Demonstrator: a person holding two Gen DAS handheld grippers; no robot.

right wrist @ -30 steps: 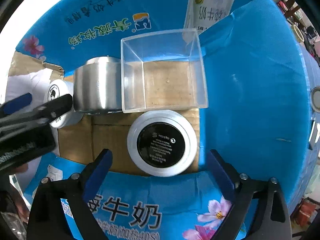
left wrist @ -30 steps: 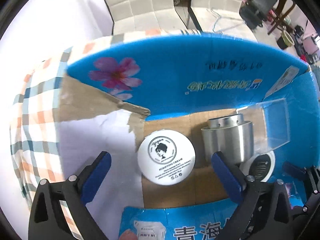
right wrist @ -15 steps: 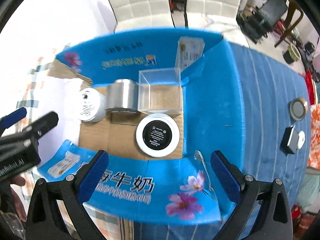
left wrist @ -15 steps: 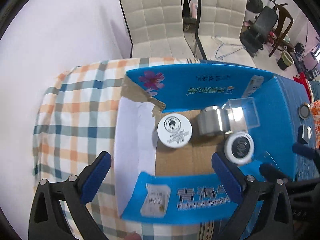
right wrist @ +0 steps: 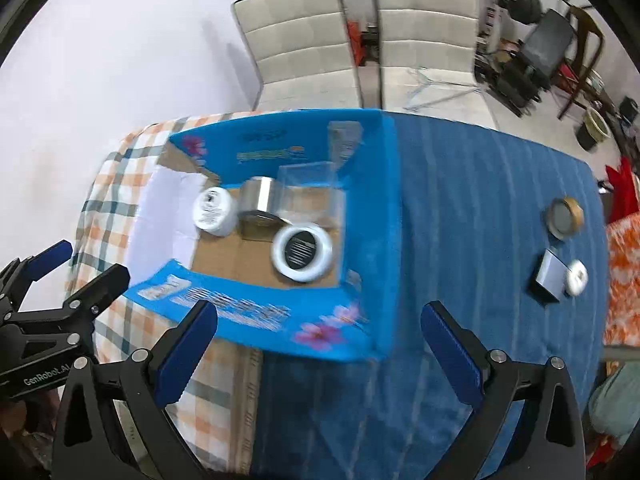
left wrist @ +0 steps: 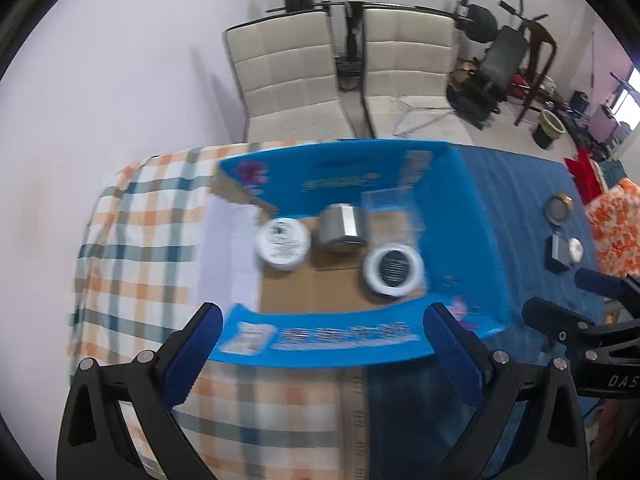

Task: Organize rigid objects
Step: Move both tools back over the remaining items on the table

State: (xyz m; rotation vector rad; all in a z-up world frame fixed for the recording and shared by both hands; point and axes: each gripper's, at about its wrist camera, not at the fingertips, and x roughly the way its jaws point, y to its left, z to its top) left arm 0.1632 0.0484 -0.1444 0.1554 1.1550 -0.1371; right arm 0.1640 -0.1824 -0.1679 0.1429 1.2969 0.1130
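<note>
Cardboard box (left wrist: 344, 334) with blue flaps sits on the tabletop; in the left wrist view it holds a white cream jar (left wrist: 283, 243), a metal cylinder (left wrist: 343, 229), a clear plastic box (left wrist: 390, 210) and a black-lidded jar (left wrist: 394, 267). The left gripper (left wrist: 320, 356) hangs spread wide, empty. In the right wrist view the right gripper (right wrist: 318, 350) is likewise released above the box's near flap; a round tin (right wrist: 565, 217) and a small grey box (right wrist: 549, 276) lie near the tabletop's right edge.
</note>
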